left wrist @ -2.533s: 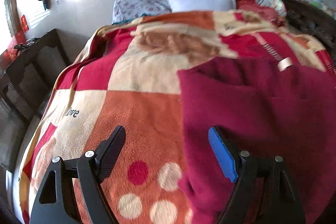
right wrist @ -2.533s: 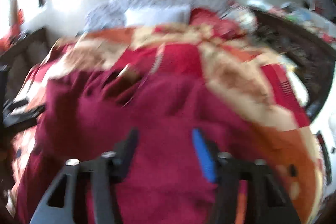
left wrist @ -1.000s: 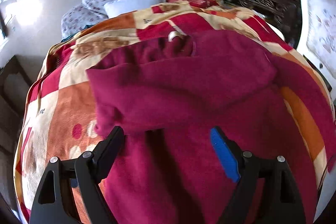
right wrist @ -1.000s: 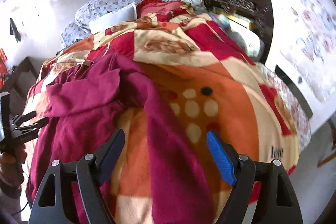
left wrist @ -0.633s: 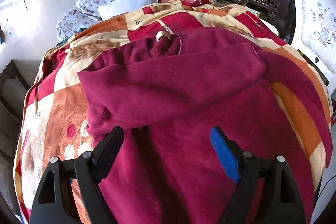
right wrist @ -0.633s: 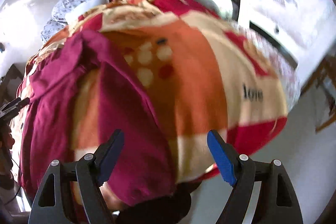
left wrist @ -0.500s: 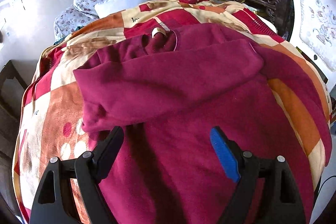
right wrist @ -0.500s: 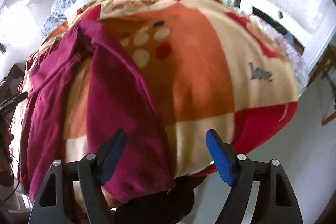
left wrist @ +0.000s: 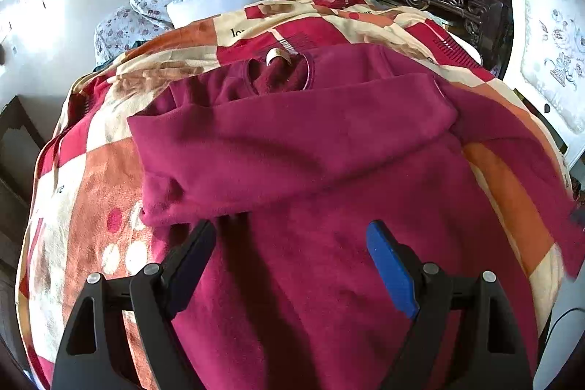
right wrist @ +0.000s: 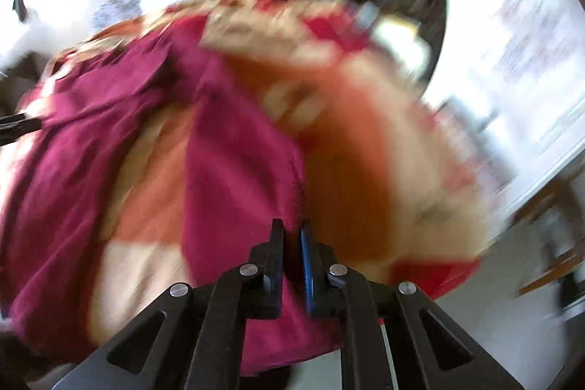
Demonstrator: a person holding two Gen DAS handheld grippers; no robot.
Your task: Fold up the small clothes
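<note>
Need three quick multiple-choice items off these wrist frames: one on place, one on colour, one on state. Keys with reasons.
1. Where does the sweater lie?
A. on the patterned blanket on the bed
B. on the floor
C. on a chair

2. What colour is the sweater?
A. navy
B. dark crimson
C. grey

3. How do the right tongs stand?
A. wide open over the blanket
B. out of view
C. closed on the sweater's sleeve

Key:
1 A, the left wrist view shows it spread over the blanket.
2 B, it is crimson in both views.
3 C, the right wrist view shows the jaws nearly together with crimson cloth between them, having just closed.
</note>
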